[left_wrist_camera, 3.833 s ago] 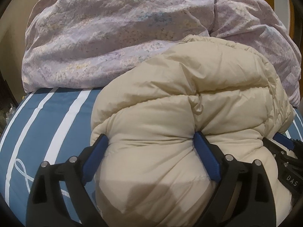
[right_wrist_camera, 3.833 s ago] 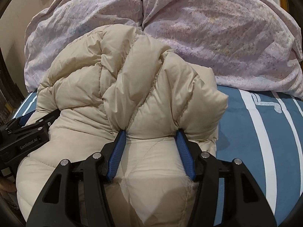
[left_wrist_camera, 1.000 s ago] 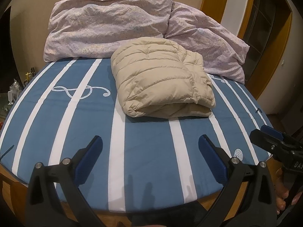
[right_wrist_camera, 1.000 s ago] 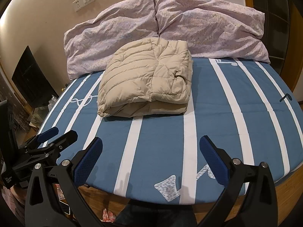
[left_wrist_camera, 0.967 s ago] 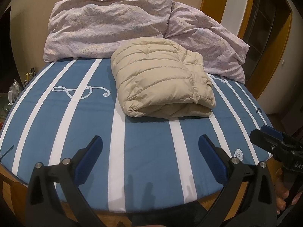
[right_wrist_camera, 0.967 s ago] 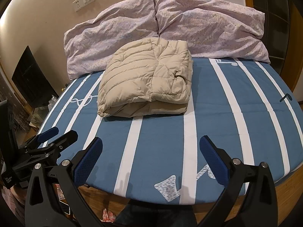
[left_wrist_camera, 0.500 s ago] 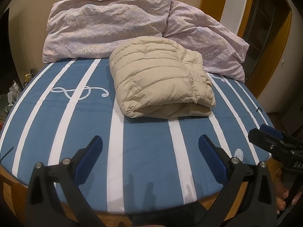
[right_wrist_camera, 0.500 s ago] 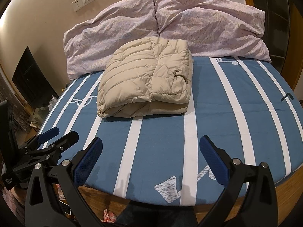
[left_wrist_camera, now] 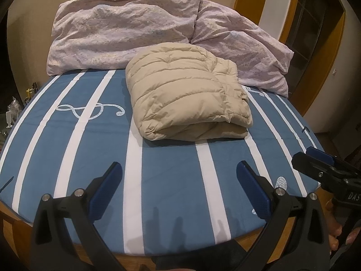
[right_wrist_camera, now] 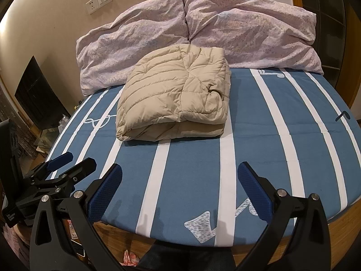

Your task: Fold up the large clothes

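Note:
A beige puffer jacket (left_wrist_camera: 187,97) (right_wrist_camera: 176,97) lies folded into a thick bundle on the blue striped bed, its far edge against the pillows. My left gripper (left_wrist_camera: 179,176) hangs open over the bed's near edge, well short of the jacket, with nothing between its blue pads. My right gripper (right_wrist_camera: 179,176) is open too, empty, at about the same distance. Each gripper shows in the other's view: the right one (left_wrist_camera: 325,167) at the right edge, the left one (right_wrist_camera: 65,167) at the lower left.
Two crumpled lilac pillows (left_wrist_camera: 126,36) (right_wrist_camera: 248,29) lean on the wall behind the jacket. The round bed (left_wrist_camera: 169,171) (right_wrist_camera: 282,140) has a wooden rim (right_wrist_camera: 338,221). A dark cabinet (right_wrist_camera: 38,99) stands at the left, a wooden door frame (left_wrist_camera: 325,52) at the right.
3.8 s ago both grippers were pressed around the jacket; a second ago they stood back at the bed's edge, open. Since then the view has barely shifted.

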### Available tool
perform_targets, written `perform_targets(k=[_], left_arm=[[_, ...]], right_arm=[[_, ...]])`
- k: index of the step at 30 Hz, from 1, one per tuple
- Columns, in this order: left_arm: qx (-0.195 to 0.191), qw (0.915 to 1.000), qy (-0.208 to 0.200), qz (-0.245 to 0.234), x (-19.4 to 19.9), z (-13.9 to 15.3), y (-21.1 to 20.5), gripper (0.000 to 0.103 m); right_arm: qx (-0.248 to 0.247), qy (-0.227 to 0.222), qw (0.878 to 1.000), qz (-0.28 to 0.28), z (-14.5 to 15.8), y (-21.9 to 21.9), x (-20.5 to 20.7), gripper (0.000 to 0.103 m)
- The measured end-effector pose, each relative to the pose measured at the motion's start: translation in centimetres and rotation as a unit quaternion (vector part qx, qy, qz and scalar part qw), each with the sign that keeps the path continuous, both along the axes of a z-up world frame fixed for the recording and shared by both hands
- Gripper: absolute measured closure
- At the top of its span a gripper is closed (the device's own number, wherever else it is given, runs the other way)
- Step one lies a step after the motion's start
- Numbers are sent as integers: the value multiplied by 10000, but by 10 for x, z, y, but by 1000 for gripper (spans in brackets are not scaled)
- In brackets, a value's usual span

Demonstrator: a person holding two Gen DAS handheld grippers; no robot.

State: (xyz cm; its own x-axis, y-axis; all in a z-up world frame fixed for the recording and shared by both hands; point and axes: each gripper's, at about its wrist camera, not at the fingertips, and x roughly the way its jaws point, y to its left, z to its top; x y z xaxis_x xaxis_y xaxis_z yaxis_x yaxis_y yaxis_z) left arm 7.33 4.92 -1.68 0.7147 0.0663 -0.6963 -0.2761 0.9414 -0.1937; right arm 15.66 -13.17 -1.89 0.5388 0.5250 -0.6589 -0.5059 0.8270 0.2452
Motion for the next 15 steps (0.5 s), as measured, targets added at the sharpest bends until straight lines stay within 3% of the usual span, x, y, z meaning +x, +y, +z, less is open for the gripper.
perform_targets(k=[15], left_arm=[[8, 10000, -3, 4, 0, 0, -2, 2]], right_arm=[[0, 3, 10000, 15, 1, -1, 0, 1]])
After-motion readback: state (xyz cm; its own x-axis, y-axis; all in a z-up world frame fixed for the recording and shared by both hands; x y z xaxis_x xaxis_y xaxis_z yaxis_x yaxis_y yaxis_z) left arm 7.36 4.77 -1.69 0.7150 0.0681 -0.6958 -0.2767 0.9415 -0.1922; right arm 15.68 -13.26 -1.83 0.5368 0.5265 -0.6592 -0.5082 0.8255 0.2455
